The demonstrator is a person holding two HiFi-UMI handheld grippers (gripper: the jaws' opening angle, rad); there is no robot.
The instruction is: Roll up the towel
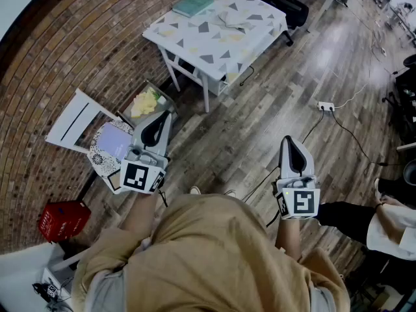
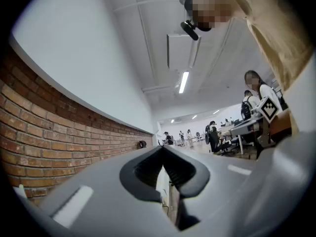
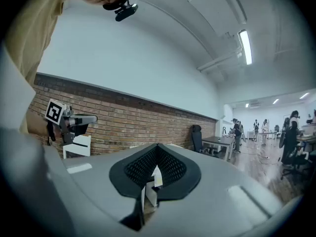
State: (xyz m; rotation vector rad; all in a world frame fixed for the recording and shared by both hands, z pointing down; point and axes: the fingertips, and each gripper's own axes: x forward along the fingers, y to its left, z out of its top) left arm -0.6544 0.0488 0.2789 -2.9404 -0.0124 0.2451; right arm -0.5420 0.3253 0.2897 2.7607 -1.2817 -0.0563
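The floor was wood plank with a soft sheen, and the wall was rough, matt brick. The surface wore a matt covering printed with triangles over smooth white-painted legs. The towel on it looked like pale, soft cloth, rumpled. The left gripper and right gripper had smooth matt grey plastic shells. The right one's fingers carried black pads with a fine ribbed texture. The person's shirt was matt tan cloth. A red crate looked plastic.
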